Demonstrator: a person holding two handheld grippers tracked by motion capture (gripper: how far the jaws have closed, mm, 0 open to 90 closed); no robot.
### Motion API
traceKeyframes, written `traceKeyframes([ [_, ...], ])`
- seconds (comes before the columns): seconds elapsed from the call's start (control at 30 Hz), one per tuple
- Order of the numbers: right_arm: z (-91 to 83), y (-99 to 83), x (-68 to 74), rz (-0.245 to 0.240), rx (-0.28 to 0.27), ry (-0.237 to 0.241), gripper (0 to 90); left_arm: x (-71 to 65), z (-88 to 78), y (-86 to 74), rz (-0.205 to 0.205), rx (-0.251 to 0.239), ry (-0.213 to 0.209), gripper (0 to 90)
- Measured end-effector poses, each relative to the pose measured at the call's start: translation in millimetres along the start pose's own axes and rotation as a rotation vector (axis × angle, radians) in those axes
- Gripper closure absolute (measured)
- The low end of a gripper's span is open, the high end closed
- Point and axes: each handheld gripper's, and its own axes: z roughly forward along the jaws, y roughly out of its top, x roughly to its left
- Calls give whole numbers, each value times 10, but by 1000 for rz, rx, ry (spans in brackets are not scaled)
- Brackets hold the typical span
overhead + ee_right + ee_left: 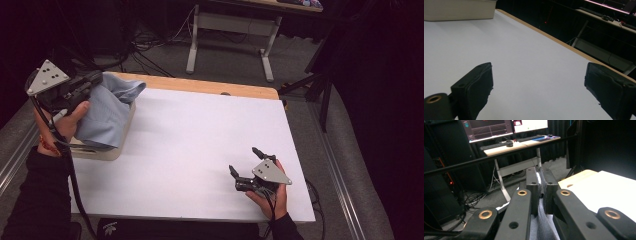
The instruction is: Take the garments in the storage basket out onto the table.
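Clenched on a fold of pale blue cloth [541, 220], the left tool [541, 185] lifts it from the cream box [107, 150] at the upper left of the high view, presumably to draw it out. One cloth, one box. At lower right, the right tool [244, 161] rests on the white tabletop [200, 140] with jaws spread, holding nothing, apparently waiting.
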Motion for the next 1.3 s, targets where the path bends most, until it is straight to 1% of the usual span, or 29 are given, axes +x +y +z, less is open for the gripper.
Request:
traceKeyframes([
  [0.17,-5,-2,-12,5,-1,-2,89,-89,62,93,14,-1,-21,863],
  [0.3,-12,-6,-21,13,-4,-4,90,-193,112,164,26,-5,-40,864],
  [0.37,-12,-8,-24,15,-3,-4,90,-219,126,184,27,-7,-46,863],
  [0.43,-10,-10,-27,16,-2,-4,90,-260,153,217,27,-17,-61,864],
  [0.53,-9,-13,-31,13,0,-5,90,-317,198,251,31,-19,-73,864],
  [0.6,-8,-14,-34,11,2,-6,90,-375,234,288,43,-21,-85,864],
  [0.7,-10,-16,-40,11,1,-8,92,-433,266,330,45,-25,-98,864],
  [0.8,-14,-15,-43,11,-2,-9,92,-513,297,400,48,-40,-121,864],
  [0.93,-16,-14,-42,9,-1,-9,92,-604,334,463,64,-46,-137,864],
  [1.03,-21,-12,-42,5,-2,-12,92,-688,380,484,72,-42,-154,864],
  [1.13,-25,-12,-48,6,-4,-14,92,-753,423,499,72,-37,-165,864],
  [1.3,-26,-11,-51,4,-3,-15,92,-897,506,567,91,-31,-183,864],
])
